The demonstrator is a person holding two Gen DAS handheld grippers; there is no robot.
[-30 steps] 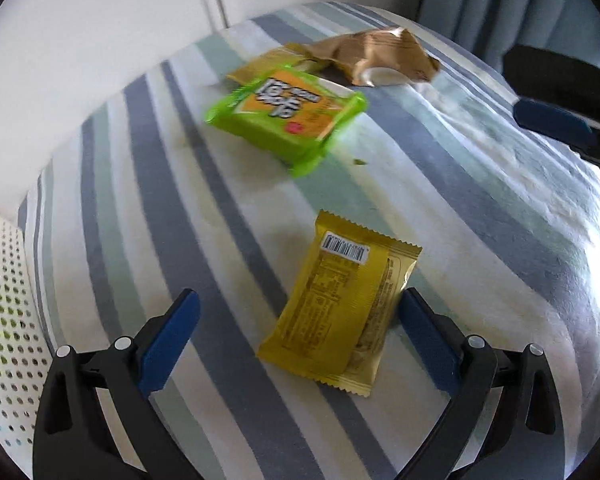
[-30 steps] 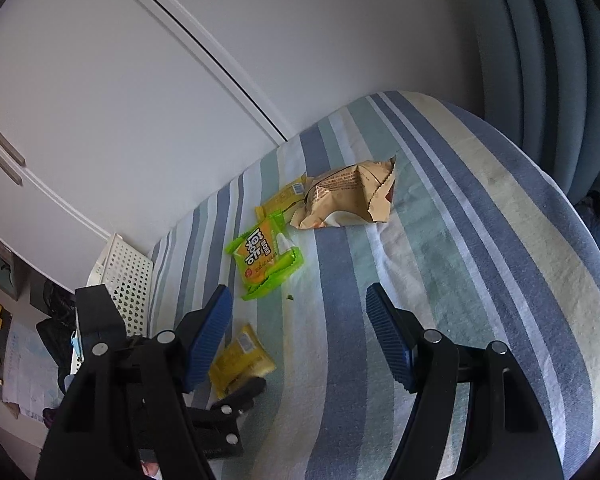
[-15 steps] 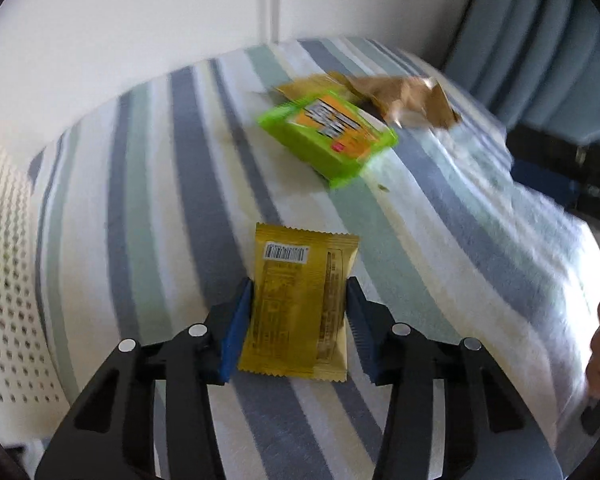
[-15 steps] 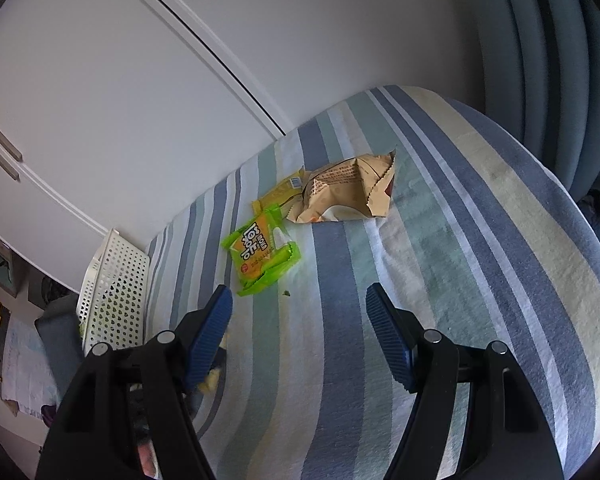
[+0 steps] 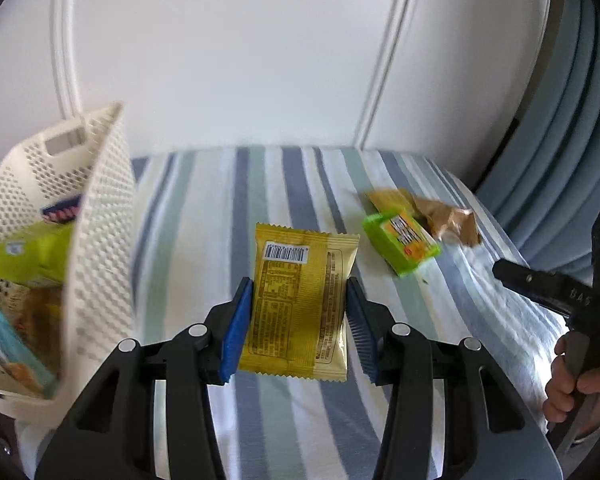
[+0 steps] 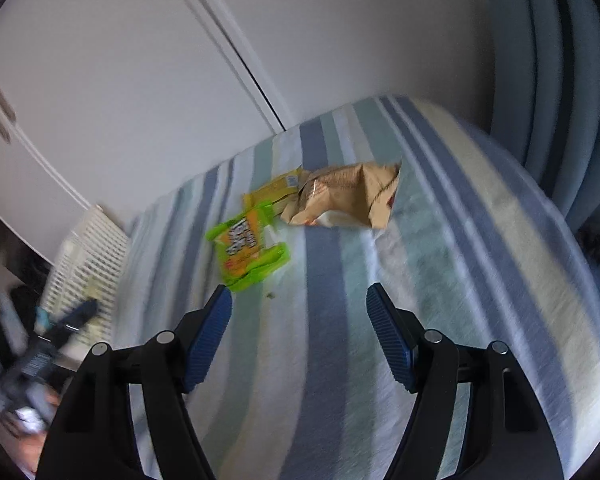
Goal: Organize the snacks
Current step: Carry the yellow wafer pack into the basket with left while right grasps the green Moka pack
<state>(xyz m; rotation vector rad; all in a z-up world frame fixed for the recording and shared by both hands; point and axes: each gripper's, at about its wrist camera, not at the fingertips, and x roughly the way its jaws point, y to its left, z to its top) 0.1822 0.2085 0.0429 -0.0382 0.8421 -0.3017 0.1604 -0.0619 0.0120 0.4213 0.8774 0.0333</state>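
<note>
Lifted off the bed (image 5: pixel 300 420), the yellow packet (image 5: pixel 300 300) now hangs clamped in the left tongs (image 5: pixel 298 312) beside the basket (image 5: pixel 100 240). Right tongs (image 6: pixel 300 332) gape apart, holding nothing.

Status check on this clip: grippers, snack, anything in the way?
Left hand-held gripper shut on yellow packet, lifted beside white basket. Right hand-held gripper open, empty. Green packet, brown bag on striped cloth. Path clear.

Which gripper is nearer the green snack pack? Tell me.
Right. The right gripper hangs open just short of the green snack pack; the left gripper, clamping a yellow packet, is farther off by the basket.
</note>
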